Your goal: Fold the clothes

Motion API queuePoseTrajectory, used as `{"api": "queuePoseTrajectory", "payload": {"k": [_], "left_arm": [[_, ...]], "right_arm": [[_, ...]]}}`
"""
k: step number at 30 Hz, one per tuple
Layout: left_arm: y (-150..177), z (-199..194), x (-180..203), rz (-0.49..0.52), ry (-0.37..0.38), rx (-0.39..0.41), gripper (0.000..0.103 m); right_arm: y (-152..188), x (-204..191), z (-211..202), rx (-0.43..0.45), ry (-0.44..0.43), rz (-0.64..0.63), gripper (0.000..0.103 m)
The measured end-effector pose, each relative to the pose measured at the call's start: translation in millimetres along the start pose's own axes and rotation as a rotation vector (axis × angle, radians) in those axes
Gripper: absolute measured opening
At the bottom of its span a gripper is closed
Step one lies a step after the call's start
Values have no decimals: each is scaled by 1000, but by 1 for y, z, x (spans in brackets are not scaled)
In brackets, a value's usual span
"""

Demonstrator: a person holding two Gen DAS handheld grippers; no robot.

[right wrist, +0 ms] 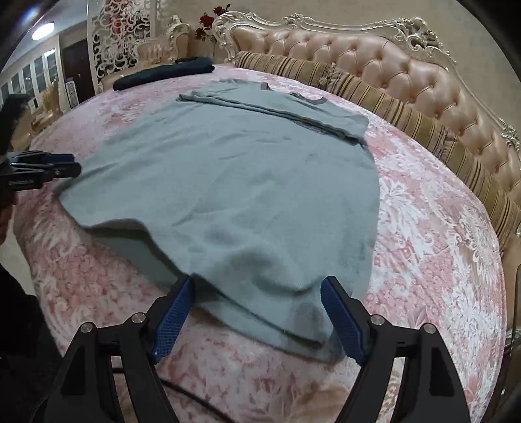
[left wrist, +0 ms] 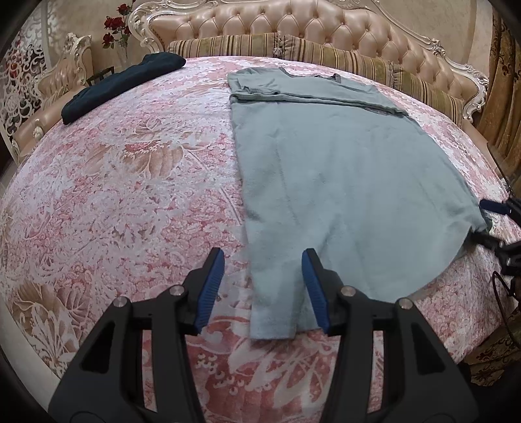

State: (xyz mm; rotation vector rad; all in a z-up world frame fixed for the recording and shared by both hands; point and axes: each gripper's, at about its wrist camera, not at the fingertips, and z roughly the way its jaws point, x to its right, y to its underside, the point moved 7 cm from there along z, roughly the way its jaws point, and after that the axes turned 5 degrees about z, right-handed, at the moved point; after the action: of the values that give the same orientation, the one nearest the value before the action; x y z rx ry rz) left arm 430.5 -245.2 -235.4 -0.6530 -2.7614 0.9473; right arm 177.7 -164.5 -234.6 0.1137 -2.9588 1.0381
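Pink bedspread (left wrist: 130, 195) holds grey shirt (left wrist: 342, 182); dark folded garment (left wrist: 120, 84) well apart.

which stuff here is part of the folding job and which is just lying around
In the job:
grey shirt, spread flat, sleeves folded in
left gripper, open at its near hem
right gripper, open at the other hem corner

Lying about:
dark folded garment
striped bolster
red flowers
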Motion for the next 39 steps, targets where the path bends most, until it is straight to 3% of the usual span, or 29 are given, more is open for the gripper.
{"api": "queuePoseTrajectory", "payload": {"k": [3, 11, 12, 14, 20, 28, 35, 39], "left_arm": [[1, -1, -1, -1, 1, 0, 55], [11, -6, 0, 12, 23, -5, 55], [14, -6, 1, 11, 24, -9, 55], [19, -7, 0, 7, 21, -17, 55], [23, -9, -3, -10, 14, -18, 55], [22, -6, 0, -7, 21, -17, 55], [21, -5, -4, -14, 20, -17, 55], [19, -3, -3, -14, 22, -15, 55]], "right_arm": [[-1, 12, -2, -5, -7, 53, 79], [18, 48, -2, -31, 90, 131, 79], [20, 53, -1, -32, 103, 145, 77], [21, 55, -4, -25, 98, 153, 60], [23, 50, -9, -16, 110, 142, 64], [34, 48, -19, -26, -56, 261, 58], [22, 34, -45, 39, -29, 236, 58], [21, 26, -38, 12, -88, 246, 53]]}}
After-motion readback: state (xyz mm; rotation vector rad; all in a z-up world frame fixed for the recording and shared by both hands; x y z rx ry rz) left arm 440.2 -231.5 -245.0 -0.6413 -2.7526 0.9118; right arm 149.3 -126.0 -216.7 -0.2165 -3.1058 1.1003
